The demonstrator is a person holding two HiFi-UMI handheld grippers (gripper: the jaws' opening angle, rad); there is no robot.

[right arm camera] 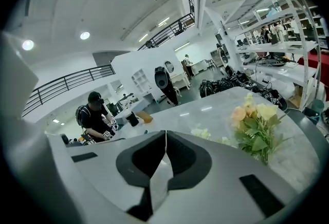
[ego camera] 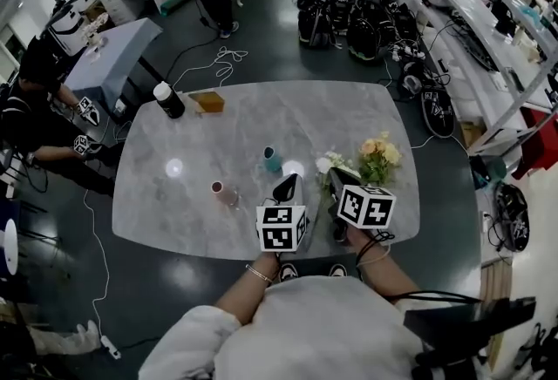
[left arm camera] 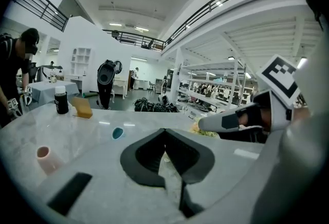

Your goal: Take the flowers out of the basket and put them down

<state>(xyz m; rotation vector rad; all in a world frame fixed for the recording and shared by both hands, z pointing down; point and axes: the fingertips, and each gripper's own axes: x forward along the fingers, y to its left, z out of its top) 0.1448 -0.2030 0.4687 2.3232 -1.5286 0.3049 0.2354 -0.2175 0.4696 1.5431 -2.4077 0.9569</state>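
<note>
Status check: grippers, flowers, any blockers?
Left hand-held gripper shut, empty; right hand-held gripper shut, empty. Flowers on the table, just past the right one's tips. Nothing in between.

Peach and cream flowers (ego camera: 380, 152), grey marbled table (ego camera: 200, 195), teal cup (ego camera: 272, 159)

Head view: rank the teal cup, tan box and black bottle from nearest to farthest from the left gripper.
1. Teal cup, just ahead of the left gripper.
2. Tan box, at the table's far edge, left of centre.
3. Black bottle, at the far left corner, just beyond the box.
</note>
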